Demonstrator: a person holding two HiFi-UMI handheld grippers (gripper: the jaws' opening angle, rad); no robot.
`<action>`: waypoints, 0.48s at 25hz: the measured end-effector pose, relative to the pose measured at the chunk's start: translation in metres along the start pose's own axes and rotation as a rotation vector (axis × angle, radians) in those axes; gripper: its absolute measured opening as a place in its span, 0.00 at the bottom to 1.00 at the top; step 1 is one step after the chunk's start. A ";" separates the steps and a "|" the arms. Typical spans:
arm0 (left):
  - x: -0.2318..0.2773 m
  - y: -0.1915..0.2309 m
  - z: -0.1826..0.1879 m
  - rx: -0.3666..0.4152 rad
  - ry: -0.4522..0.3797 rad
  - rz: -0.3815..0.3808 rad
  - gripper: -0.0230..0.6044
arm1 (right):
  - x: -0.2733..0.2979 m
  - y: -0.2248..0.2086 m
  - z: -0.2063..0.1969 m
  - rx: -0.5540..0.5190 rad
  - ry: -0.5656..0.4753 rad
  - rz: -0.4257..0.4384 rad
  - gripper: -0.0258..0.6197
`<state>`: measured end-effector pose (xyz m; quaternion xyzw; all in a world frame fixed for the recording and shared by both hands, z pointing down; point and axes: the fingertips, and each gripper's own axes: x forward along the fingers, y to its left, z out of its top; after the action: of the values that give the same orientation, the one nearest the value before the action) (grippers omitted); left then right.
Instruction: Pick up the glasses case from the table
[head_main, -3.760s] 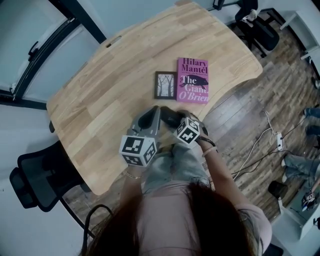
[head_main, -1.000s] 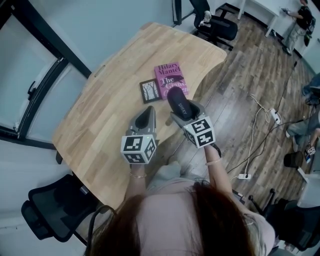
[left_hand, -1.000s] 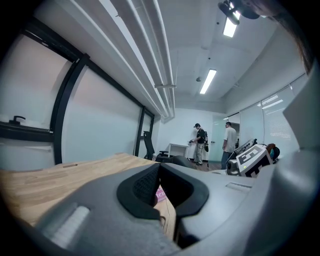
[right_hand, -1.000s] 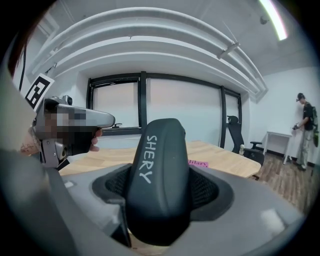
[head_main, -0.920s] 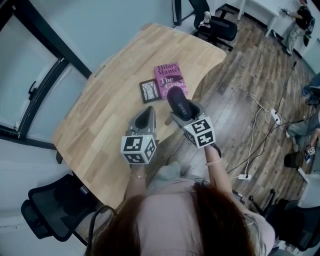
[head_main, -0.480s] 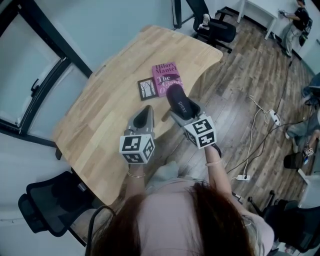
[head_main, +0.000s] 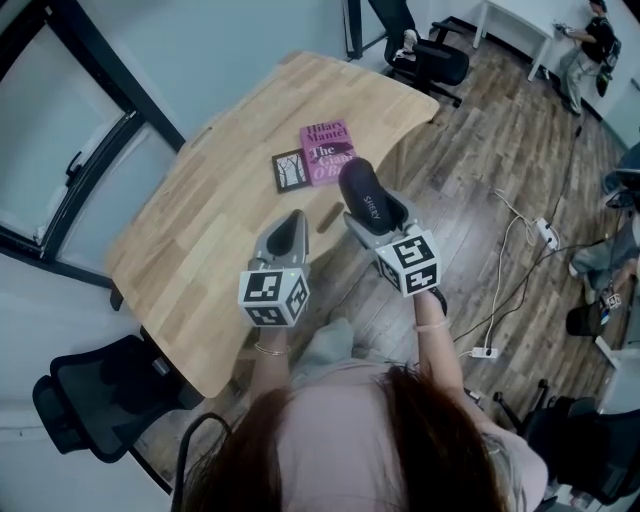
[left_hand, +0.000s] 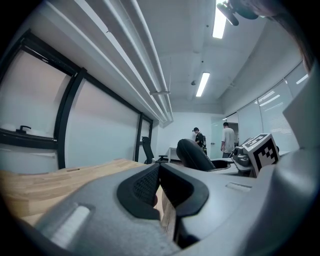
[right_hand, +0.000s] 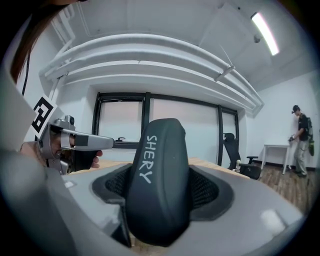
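Note:
The glasses case (head_main: 365, 195), a dark oval shell printed SHERY, is held up in the air off the wooden table (head_main: 215, 215). My right gripper (head_main: 375, 212) is shut on the glasses case (right_hand: 159, 180), which fills the middle of the right gripper view and sticks up between the jaws. My left gripper (head_main: 288, 232) hovers beside it above the table's near edge, jaws together with nothing in them. In the left gripper view the left gripper (left_hand: 159, 187) shows shut, with the case (left_hand: 196, 156) to its right.
A pink book (head_main: 327, 152) and a small dark framed picture (head_main: 291, 170) lie on the table beyond the grippers. Black office chairs stand at the far side (head_main: 428, 58) and near left (head_main: 85, 395). Cables and a power strip (head_main: 545, 233) lie on the wood floor at right. People stand far off.
The right gripper has lifted the glasses case off the table's near edge and now carries it in the air, drifting slightly right. The left gripper stays shut beside it.

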<state>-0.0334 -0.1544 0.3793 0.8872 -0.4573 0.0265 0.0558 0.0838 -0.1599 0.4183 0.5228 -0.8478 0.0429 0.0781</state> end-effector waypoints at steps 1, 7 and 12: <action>-0.004 -0.001 0.000 0.001 -0.002 0.003 0.05 | -0.004 0.001 0.001 -0.002 -0.004 -0.001 0.58; -0.023 -0.018 0.002 0.013 -0.012 0.002 0.05 | -0.029 0.009 0.008 -0.006 -0.036 -0.006 0.58; -0.037 -0.033 0.005 0.019 -0.023 0.000 0.05 | -0.048 0.018 0.009 -0.013 -0.050 0.000 0.58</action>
<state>-0.0277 -0.1062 0.3686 0.8880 -0.4575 0.0205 0.0421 0.0880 -0.1109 0.4009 0.5233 -0.8497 0.0242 0.0602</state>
